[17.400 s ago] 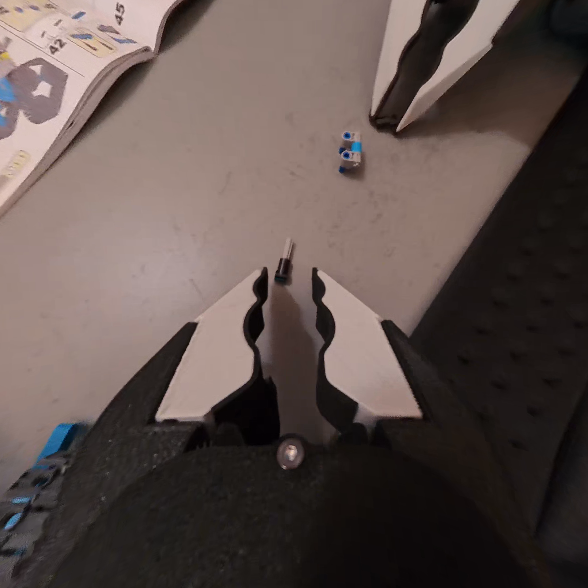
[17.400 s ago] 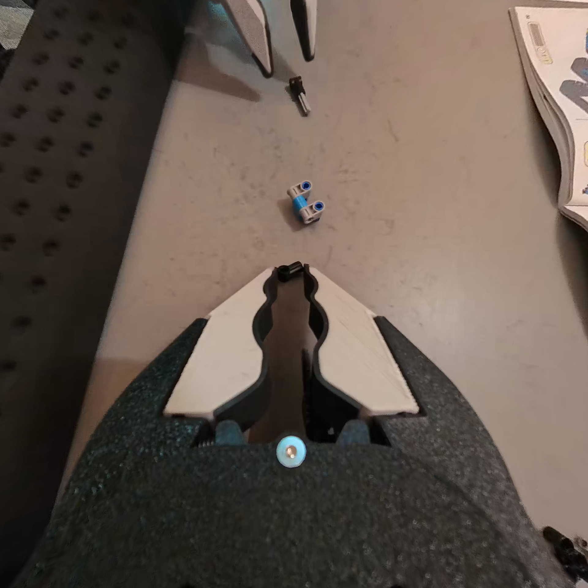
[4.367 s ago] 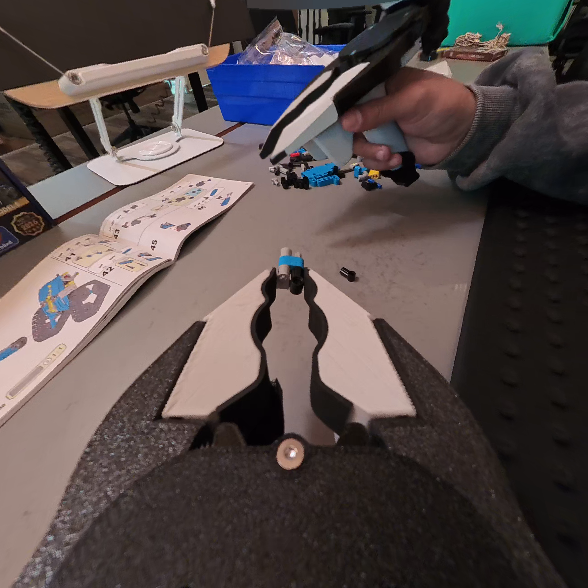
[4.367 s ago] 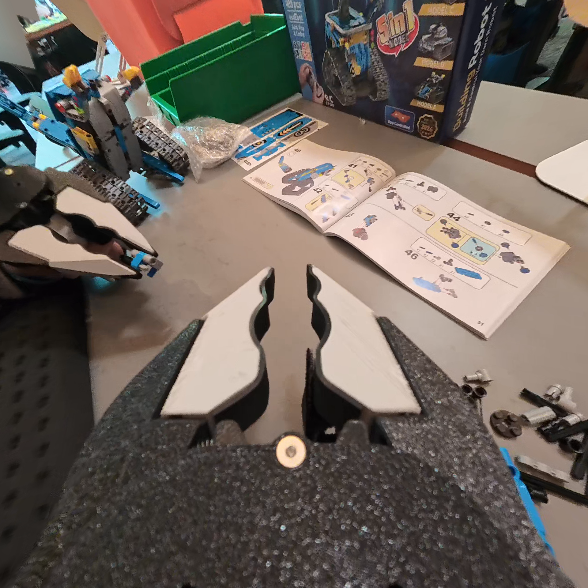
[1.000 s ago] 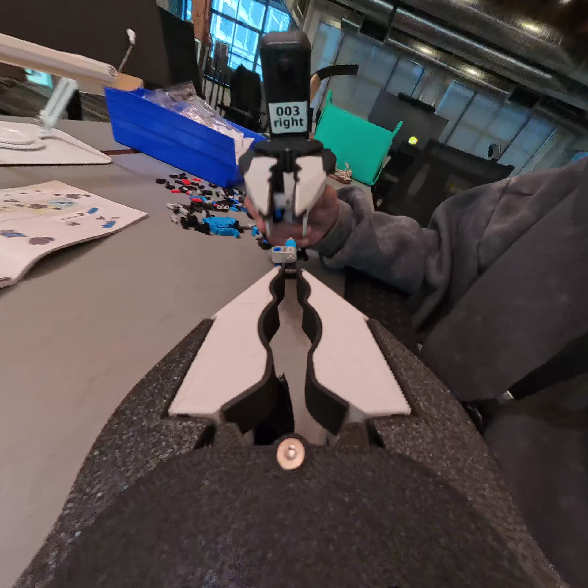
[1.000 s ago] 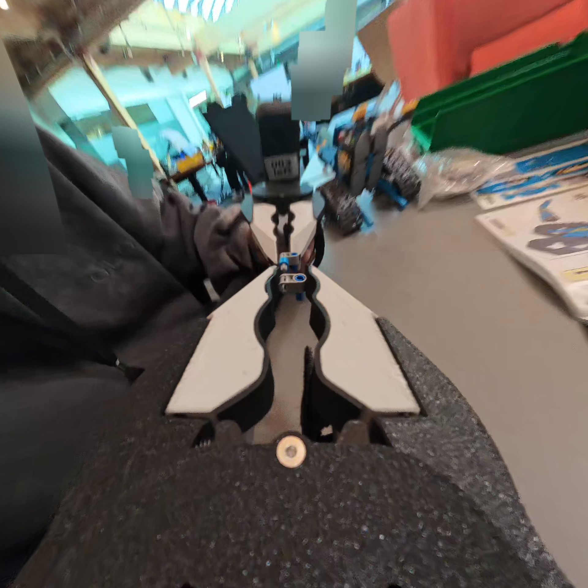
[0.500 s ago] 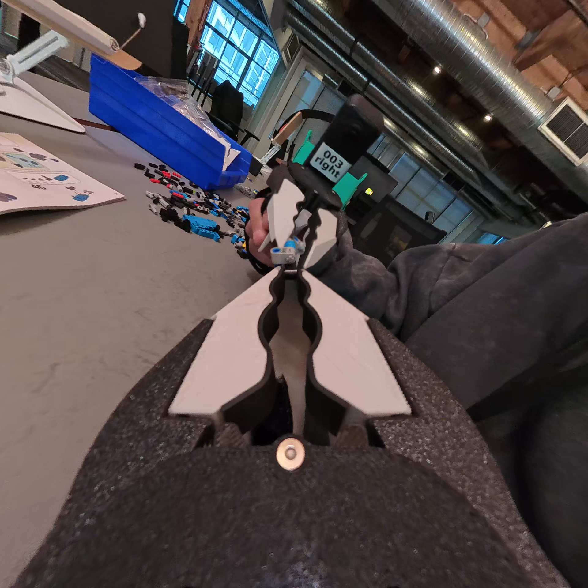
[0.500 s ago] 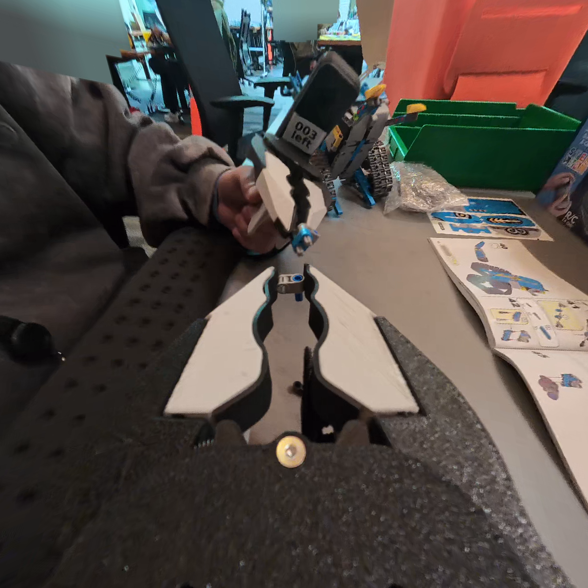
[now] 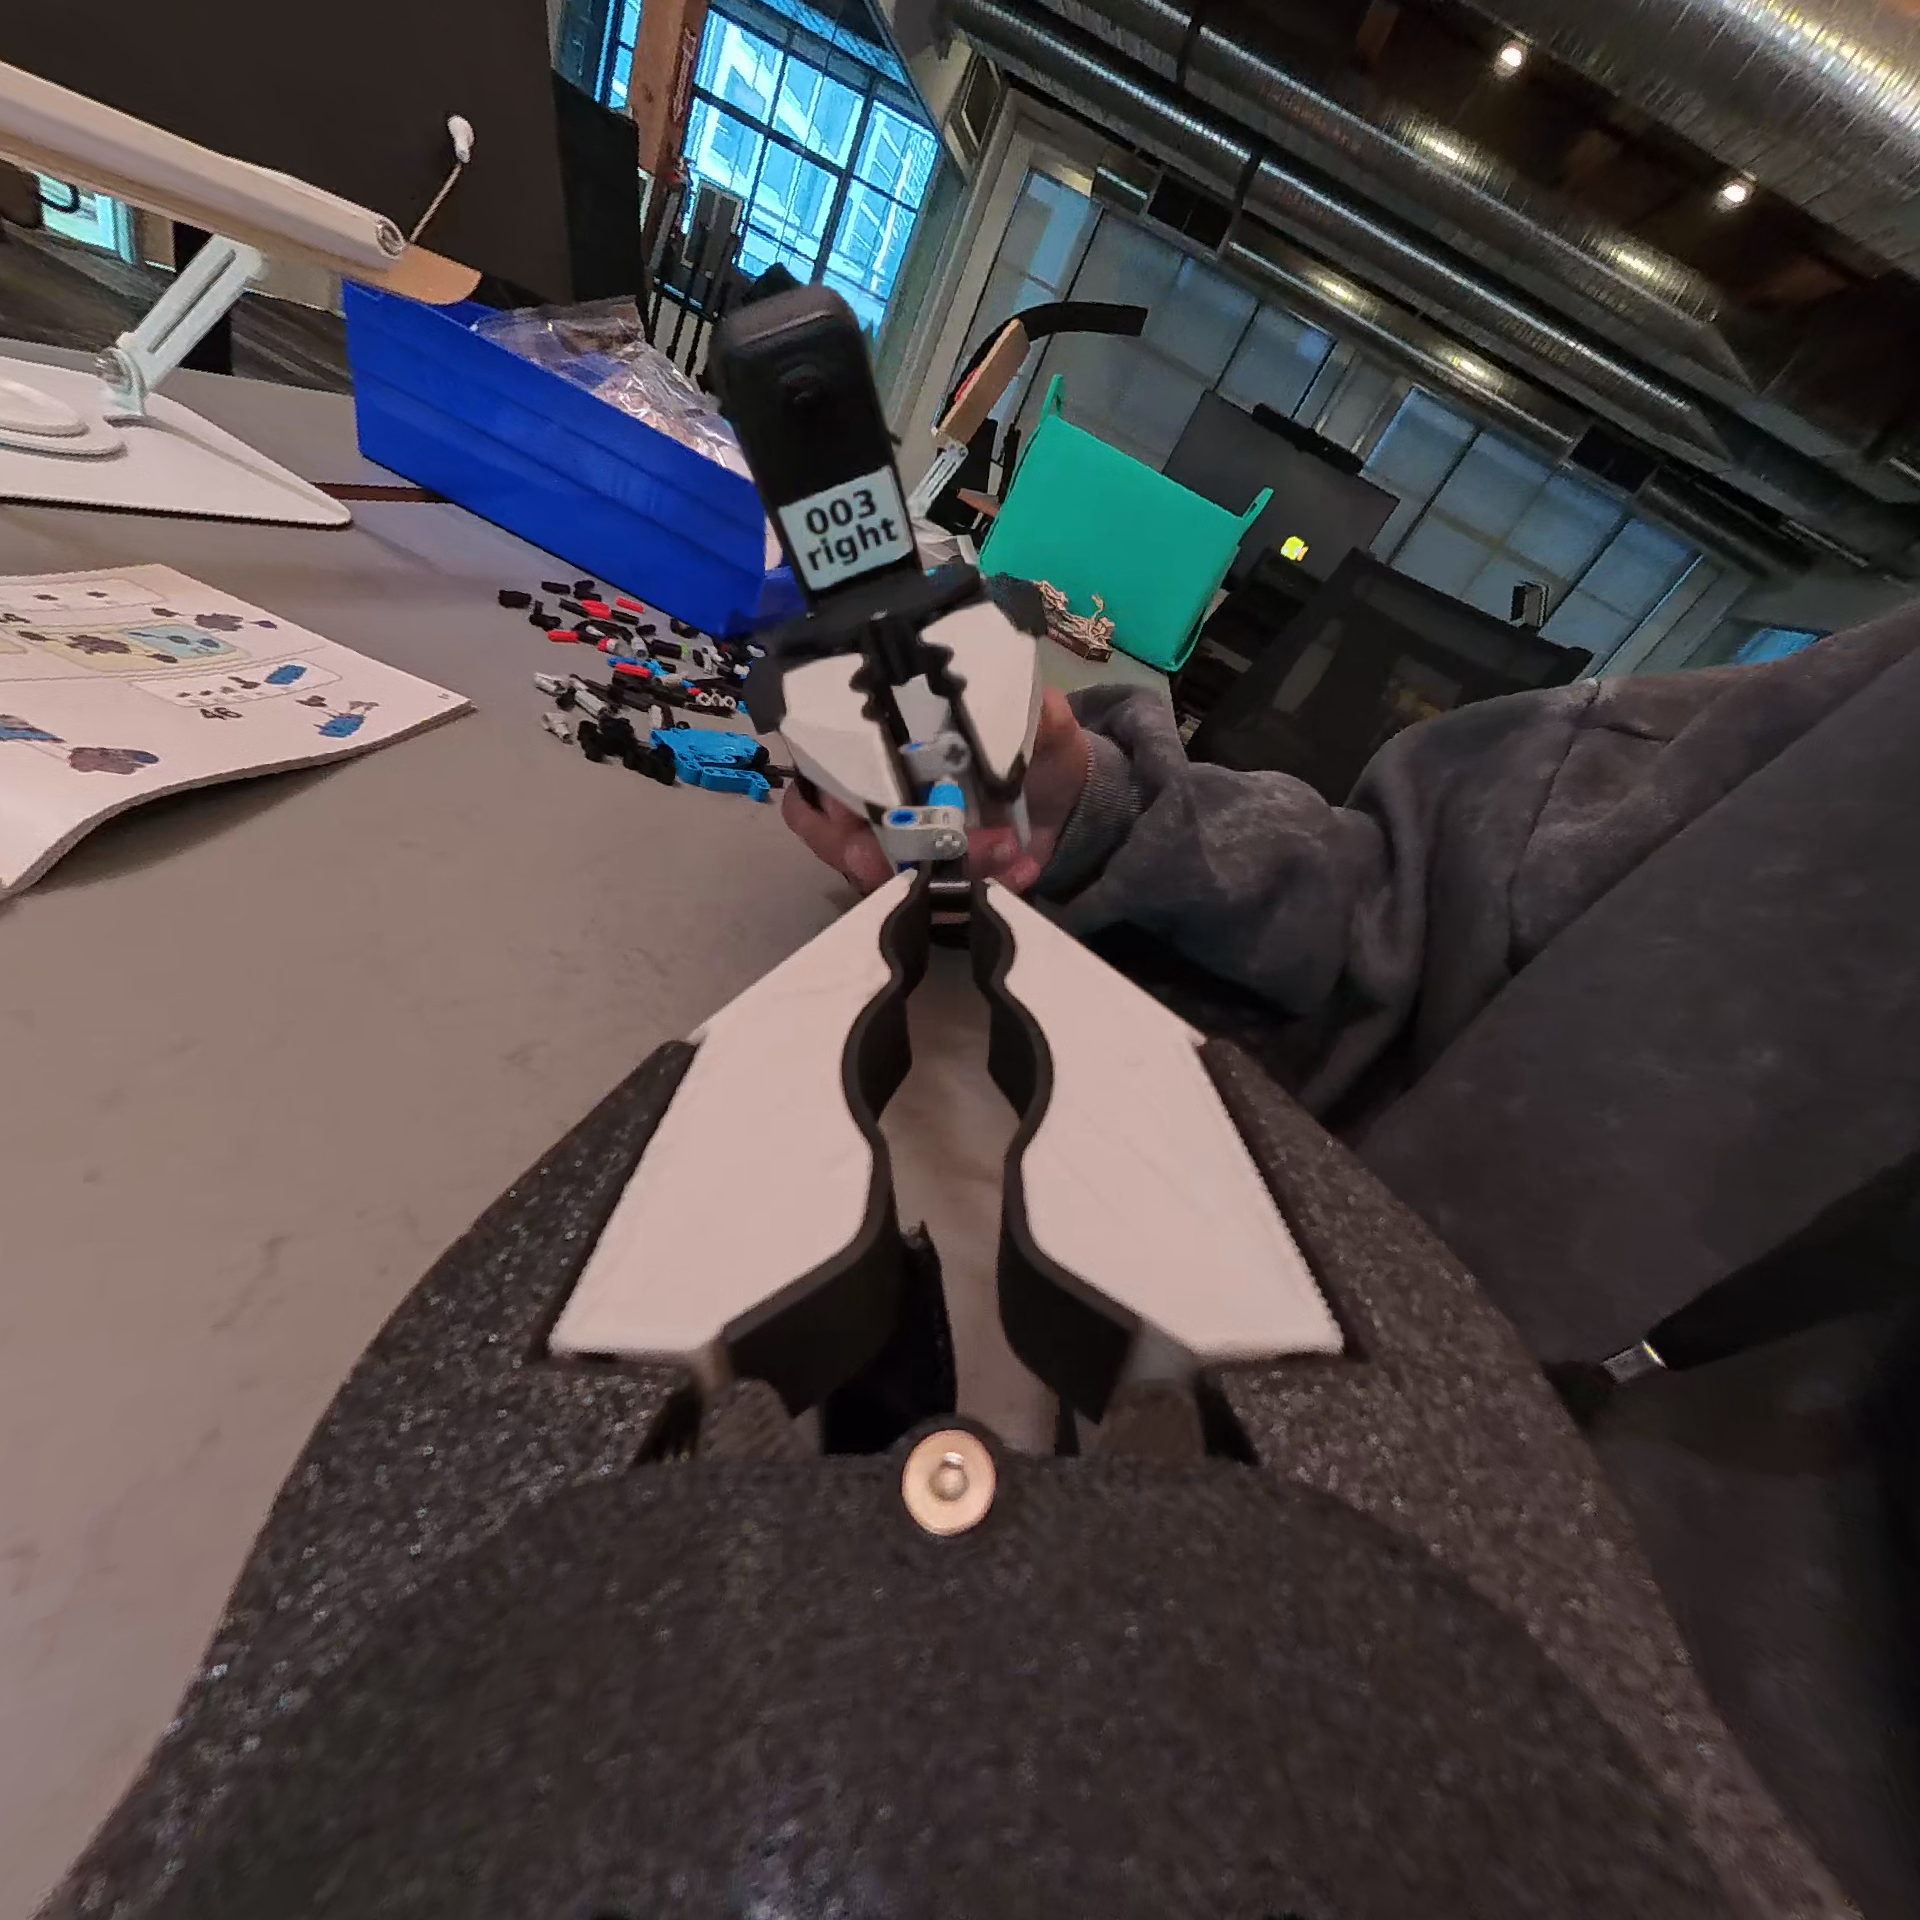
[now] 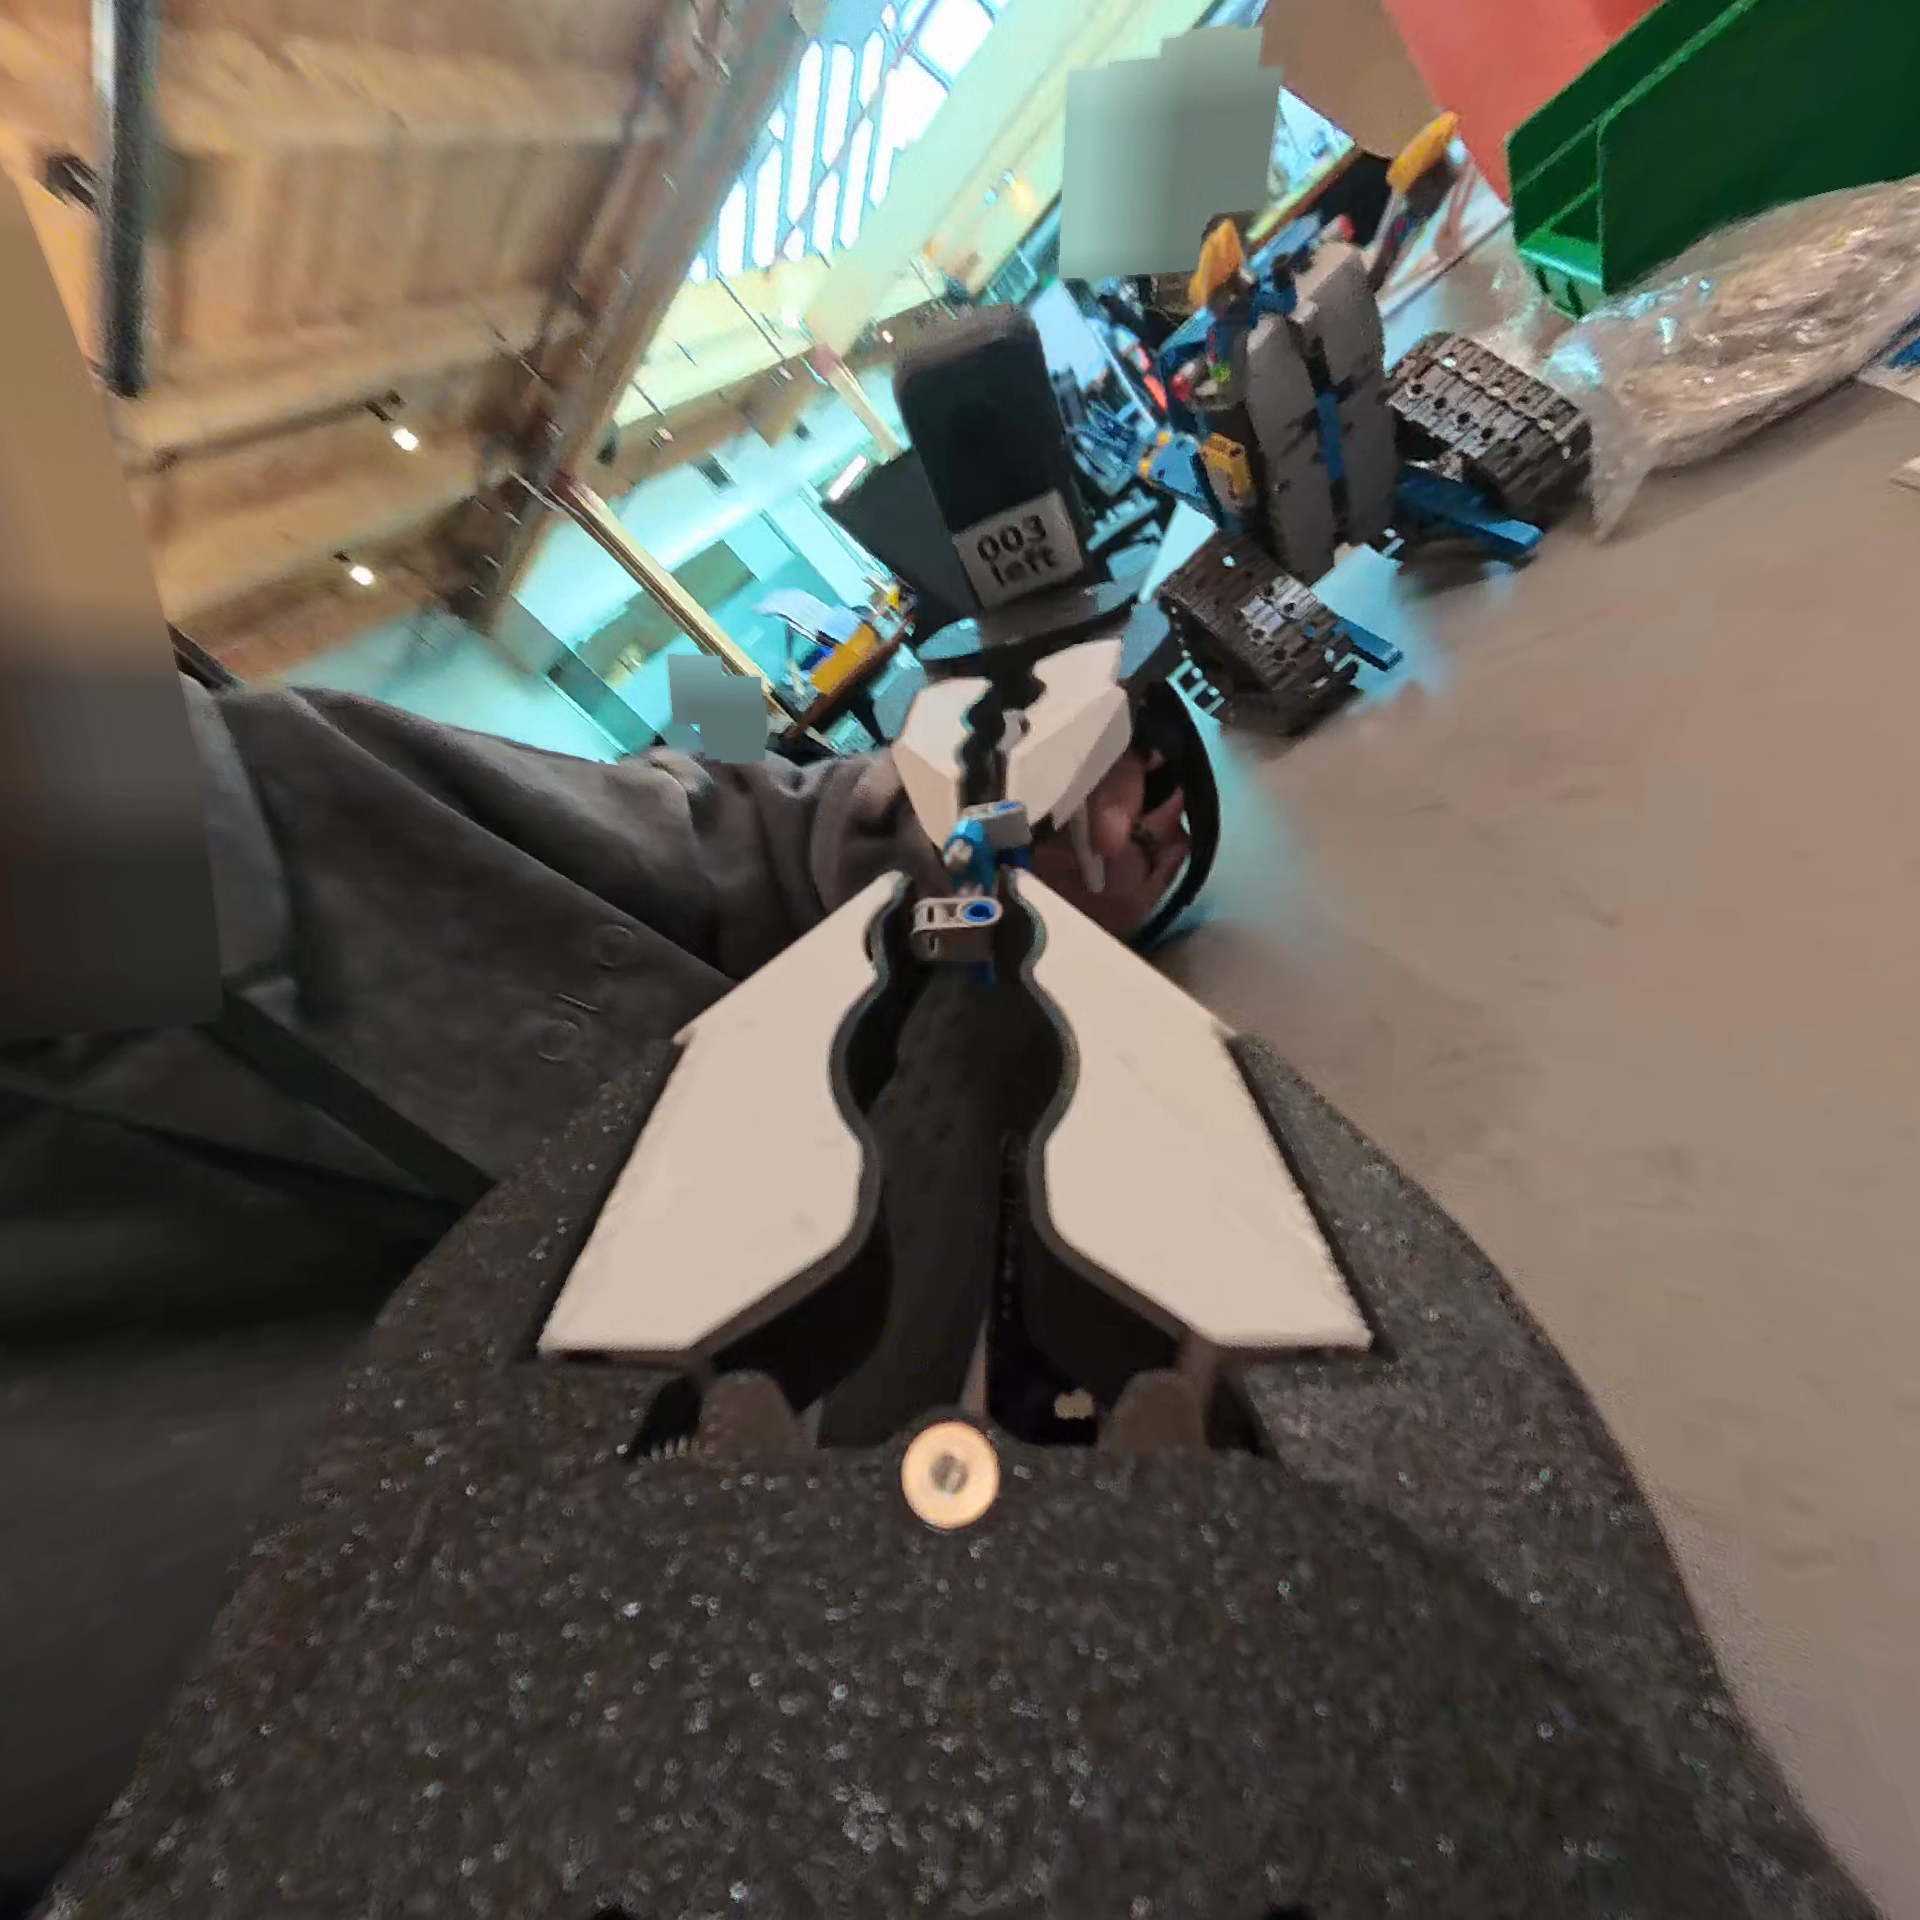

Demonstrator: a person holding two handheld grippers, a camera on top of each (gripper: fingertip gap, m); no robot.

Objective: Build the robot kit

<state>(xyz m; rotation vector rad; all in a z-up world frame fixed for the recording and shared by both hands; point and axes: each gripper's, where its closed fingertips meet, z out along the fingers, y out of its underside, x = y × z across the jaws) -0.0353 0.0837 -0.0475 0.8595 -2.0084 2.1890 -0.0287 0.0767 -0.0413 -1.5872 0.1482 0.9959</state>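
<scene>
Left tool [image 9: 943,896] and right tool [image 10: 954,920], white wavy-edged fingers each pinching one end of a grey-and-blue pinned connector [image 10: 961,923].

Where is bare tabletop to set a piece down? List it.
Free: the grey table between the booklet and the left gripper. Crowded: the loose parts beside the blue bin.

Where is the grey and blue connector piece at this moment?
The connector piece is pinched at the tips of the right gripper, held above the table and facing the left gripper.
</scene>
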